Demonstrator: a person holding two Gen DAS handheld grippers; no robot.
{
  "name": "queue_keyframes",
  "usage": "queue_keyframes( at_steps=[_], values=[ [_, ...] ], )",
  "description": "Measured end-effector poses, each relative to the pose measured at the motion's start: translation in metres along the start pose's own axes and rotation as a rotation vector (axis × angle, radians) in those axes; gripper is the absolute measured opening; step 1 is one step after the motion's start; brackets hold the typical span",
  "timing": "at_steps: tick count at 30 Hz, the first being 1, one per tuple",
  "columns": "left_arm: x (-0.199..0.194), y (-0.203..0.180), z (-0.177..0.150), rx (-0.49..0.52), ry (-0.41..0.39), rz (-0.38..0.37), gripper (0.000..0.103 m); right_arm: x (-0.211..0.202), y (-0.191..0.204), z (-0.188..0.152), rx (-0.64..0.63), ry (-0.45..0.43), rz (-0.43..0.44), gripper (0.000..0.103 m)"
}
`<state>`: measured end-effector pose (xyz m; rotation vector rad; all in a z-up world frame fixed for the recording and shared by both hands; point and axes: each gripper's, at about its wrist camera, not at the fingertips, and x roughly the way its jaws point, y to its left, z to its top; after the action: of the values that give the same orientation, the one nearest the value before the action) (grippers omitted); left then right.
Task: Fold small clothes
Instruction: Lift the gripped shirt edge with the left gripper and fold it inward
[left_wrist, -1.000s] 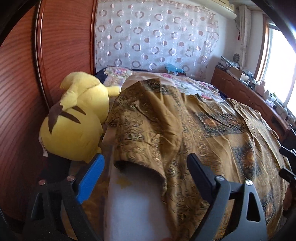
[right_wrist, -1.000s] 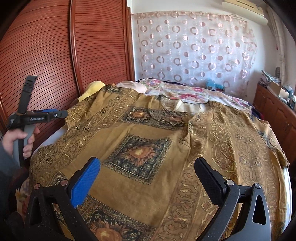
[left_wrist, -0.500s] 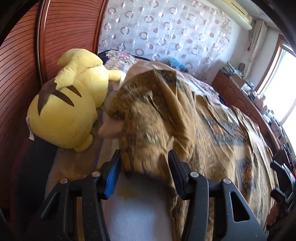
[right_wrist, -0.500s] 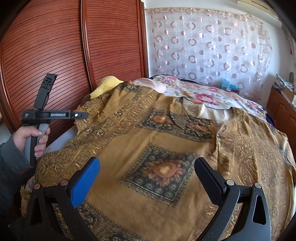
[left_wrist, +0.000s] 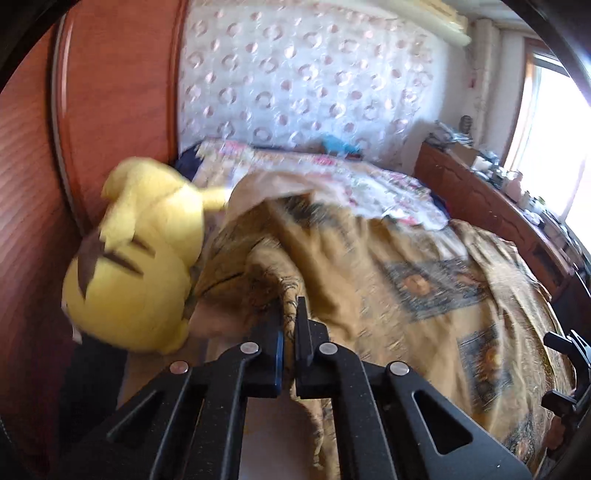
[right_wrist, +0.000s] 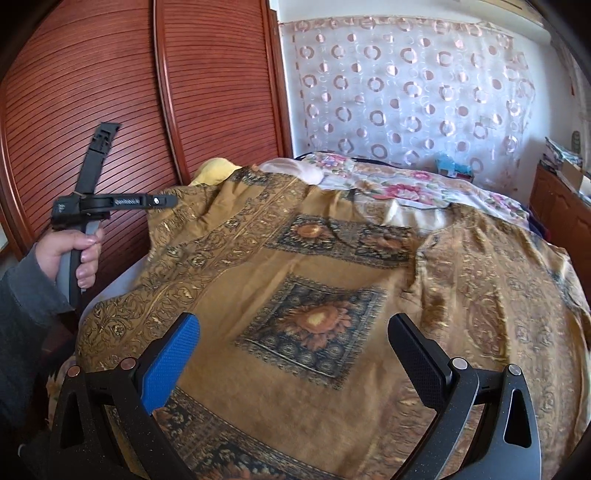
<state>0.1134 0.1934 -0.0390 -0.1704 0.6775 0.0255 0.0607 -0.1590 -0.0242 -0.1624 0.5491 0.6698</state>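
The left gripper (left_wrist: 289, 325) is closed on the near left edge of the brown patterned garment (right_wrist: 332, 280), spread over the bed. The right gripper (right_wrist: 295, 354) hovers wide open, holding nothing. The thin cloth may slip out if pulled quickly.

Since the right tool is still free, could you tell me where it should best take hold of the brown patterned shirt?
The right tool hangs open over the brown patterned shirt. I would grip the near hem edge, coming from the near side. The fabric lies flat there, while the left tool already pinches the left sleeve edge.
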Motion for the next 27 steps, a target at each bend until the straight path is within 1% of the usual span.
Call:
queue_keyframes(
  at_steps=[2, 4, 7, 8, 10, 13, 14, 15, 16, 17, 18, 19, 21, 22, 23, 25, 27],
  values=[
    [-0.005, -0.015, 0.008, 0.043, -0.023, -0.014, 0.004, -0.006, -0.004, -0.002, 0.013, -0.011, -0.013, 0.102],
    [-0.007, -0.036, 0.015, 0.086, -0.03, -0.052, 0.004, -0.011, -0.01, -0.004, 0.03, -0.017, -0.02, 0.102],
    [-0.004, -0.063, 0.014, 0.144, -0.002, -0.089, 0.004, -0.015, -0.017, -0.005, 0.052, -0.023, -0.038, 0.102],
    [-0.002, -0.075, 0.009, 0.171, 0.011, -0.117, 0.004, -0.016, -0.019, -0.006, 0.057, -0.024, -0.042, 0.102],
    [-0.001, -0.089, 0.001, 0.193, 0.037, -0.14, 0.005, -0.019, -0.02, -0.008, 0.066, -0.023, -0.047, 0.102],
    [-0.002, -0.101, -0.01, 0.212, 0.061, -0.166, 0.014, -0.022, -0.021, -0.01, 0.073, -0.017, -0.049, 0.102],
    [-0.005, -0.101, -0.011, 0.21, 0.061, -0.172, 0.02, -0.023, -0.022, -0.011, 0.074, -0.016, -0.049, 0.102],
    [-0.007, -0.1, -0.012, 0.202, 0.059, -0.175, 0.023, -0.023, -0.021, -0.013, 0.076, -0.015, -0.049, 0.102],
    [-0.011, -0.096, -0.012, 0.193, 0.054, -0.174, 0.028, -0.022, -0.021, -0.012, 0.077, -0.013, -0.048, 0.102],
    [-0.013, -0.094, -0.012, 0.189, 0.05, -0.174, 0.036, -0.022, -0.02, -0.011, 0.079, -0.011, -0.047, 0.102],
    [-0.016, -0.089, -0.012, 0.183, 0.044, -0.172, 0.04, -0.021, -0.019, -0.012, 0.08, -0.01, -0.046, 0.102],
    [-0.016, -0.085, -0.011, 0.177, 0.041, -0.166, 0.042, -0.02, -0.019, -0.012, 0.081, -0.009, -0.044, 0.102],
    [-0.014, -0.075, -0.011, 0.166, 0.049, -0.132, 0.05, -0.021, -0.02, -0.012, 0.08, -0.007, -0.04, 0.102],
    [-0.01, -0.068, -0.011, 0.155, 0.061, -0.115, 0.058, -0.021, -0.02, -0.012, 0.08, -0.006, -0.039, 0.102],
    [-0.005, -0.063, -0.012, 0.141, 0.068, -0.106, 0.059, -0.021, -0.02, -0.012, 0.081, -0.005, -0.037, 0.102],
    [0.004, -0.055, -0.014, 0.114, 0.094, -0.089, 0.059, -0.02, -0.02, -0.013, 0.082, -0.002, -0.032, 0.102],
    [0.015, -0.051, -0.018, 0.088, 0.112, -0.092, 0.059, -0.02, -0.02, -0.014, 0.078, 0.002, -0.03, 0.102]
  ],
)
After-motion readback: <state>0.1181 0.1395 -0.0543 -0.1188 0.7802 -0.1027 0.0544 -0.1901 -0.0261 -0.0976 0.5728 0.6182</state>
